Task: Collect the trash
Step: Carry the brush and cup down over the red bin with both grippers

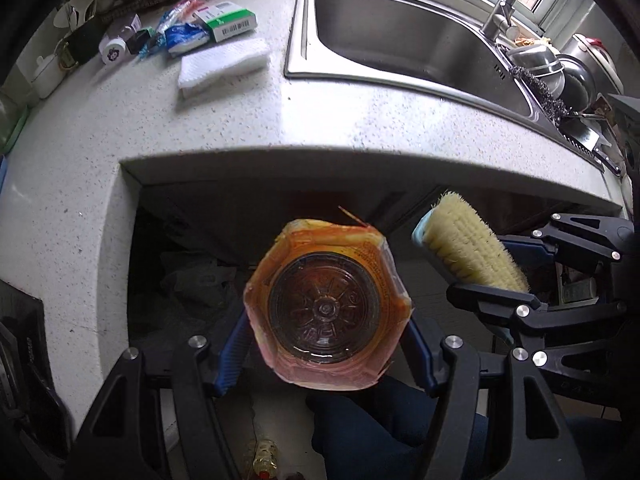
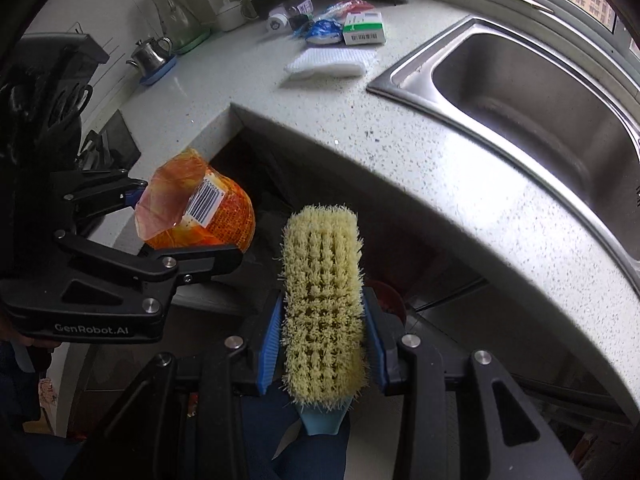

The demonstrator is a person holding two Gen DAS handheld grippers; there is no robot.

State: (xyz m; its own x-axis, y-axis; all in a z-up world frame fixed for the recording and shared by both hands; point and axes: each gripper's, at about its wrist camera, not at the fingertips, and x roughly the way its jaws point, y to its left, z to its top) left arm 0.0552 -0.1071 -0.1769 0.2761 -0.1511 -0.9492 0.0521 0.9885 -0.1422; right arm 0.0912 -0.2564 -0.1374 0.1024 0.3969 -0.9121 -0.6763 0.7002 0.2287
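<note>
**Both hands loaded, out past the tabletop edge**

Here we are: the left gripper (image 1: 328, 320) has its fingers clamped on an orange bottle (image 1: 326, 306), base toward the camera, wrapper crumpled round it. The right gripper (image 2: 324, 344) grips a brush (image 2: 324, 304), bristles up, blue handle tucked back between the fingers. Both items hang off the front edge of the tabletop (image 1: 280, 120), over the dark recess beneath it, the brush just beside the bottle on the sink (image 1: 420, 40) side.

Down in that recess there's something dark and crumpled, maybe a bin bag; I can't say for sure. If that's the drop point, the thing to do is get each piece well clear of the tabletop edge and over the opening before letting go, one hand at a time so the grippers don't knock together. More clutter waits far back on the tabletop: a green box (image 1: 226, 20), a white pad (image 1: 224, 64), wrappers.
</note>
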